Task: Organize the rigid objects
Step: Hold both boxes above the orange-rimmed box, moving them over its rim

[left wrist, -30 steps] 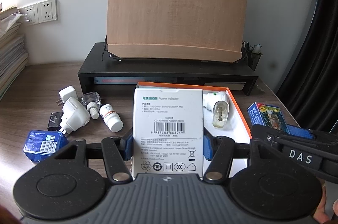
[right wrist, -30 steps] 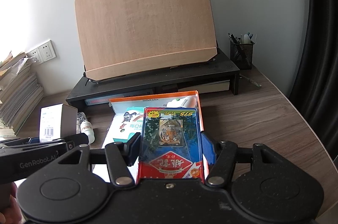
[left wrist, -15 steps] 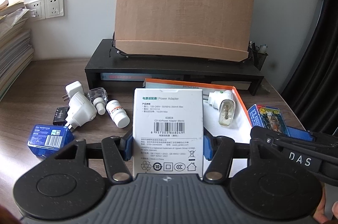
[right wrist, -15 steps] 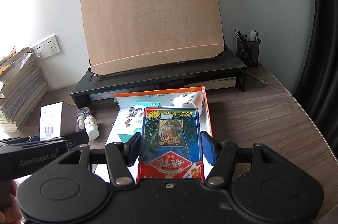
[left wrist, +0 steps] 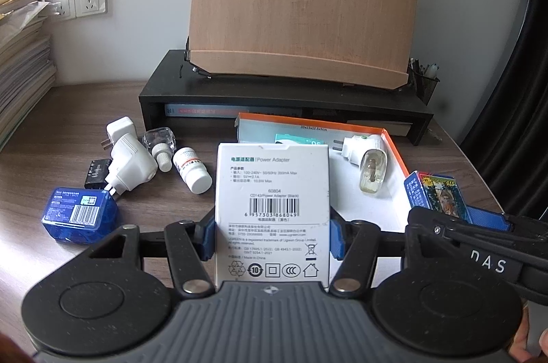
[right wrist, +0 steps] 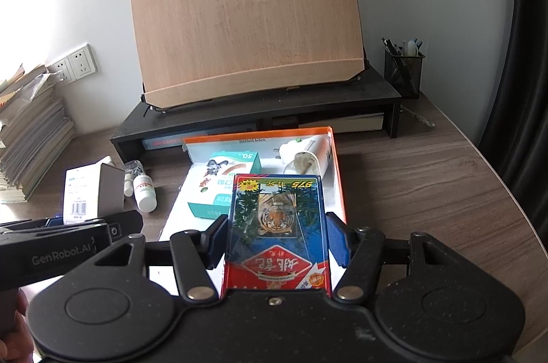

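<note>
The wooden desk (right wrist: 428,191) carries an orange-rimmed tray (right wrist: 337,164); above its near end the left gripper (left wrist: 272,236) pinches a white power adapter box (left wrist: 272,209) upright; the right gripper (right wrist: 276,243) clamps a tiger-printed card box (right wrist: 276,226); a white pill bottle (left wrist: 191,173) lies left of the tray.

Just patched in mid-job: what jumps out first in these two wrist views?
Each pair of tongs is clamped on a box: the left tongs hold a white power-adapter carton, the right tongs a blue tiger-print card box. Behind stands an orange-rimmed white tray, with a big wooden book stand on a black riser by the wall.
</note>
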`<state>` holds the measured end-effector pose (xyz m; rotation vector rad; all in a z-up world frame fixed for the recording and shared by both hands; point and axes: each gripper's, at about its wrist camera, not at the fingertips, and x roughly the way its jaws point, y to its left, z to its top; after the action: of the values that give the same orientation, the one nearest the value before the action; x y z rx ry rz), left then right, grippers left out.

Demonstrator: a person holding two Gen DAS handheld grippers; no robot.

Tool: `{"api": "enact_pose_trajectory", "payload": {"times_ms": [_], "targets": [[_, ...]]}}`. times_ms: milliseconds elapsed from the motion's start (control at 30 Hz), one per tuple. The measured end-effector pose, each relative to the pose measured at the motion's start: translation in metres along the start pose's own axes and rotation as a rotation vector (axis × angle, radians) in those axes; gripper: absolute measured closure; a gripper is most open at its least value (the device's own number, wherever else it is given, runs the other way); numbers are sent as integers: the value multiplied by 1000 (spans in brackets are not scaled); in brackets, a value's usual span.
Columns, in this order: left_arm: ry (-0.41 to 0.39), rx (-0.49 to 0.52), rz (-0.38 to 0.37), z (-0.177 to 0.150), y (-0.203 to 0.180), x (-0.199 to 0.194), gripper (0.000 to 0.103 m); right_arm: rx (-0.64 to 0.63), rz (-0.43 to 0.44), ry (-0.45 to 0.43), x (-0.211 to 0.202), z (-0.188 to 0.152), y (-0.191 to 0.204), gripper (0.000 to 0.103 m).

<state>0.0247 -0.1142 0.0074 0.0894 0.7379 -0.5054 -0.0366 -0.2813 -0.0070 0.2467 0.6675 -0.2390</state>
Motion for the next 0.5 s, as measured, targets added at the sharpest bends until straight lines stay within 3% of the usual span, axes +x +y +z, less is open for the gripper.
{"api": "enact_pose_trajectory", "payload": {"times_ms": [500], "targets": [[38, 19, -11, -4, -3, 16, 43, 0, -6, 35, 13, -5, 0, 32]]}}
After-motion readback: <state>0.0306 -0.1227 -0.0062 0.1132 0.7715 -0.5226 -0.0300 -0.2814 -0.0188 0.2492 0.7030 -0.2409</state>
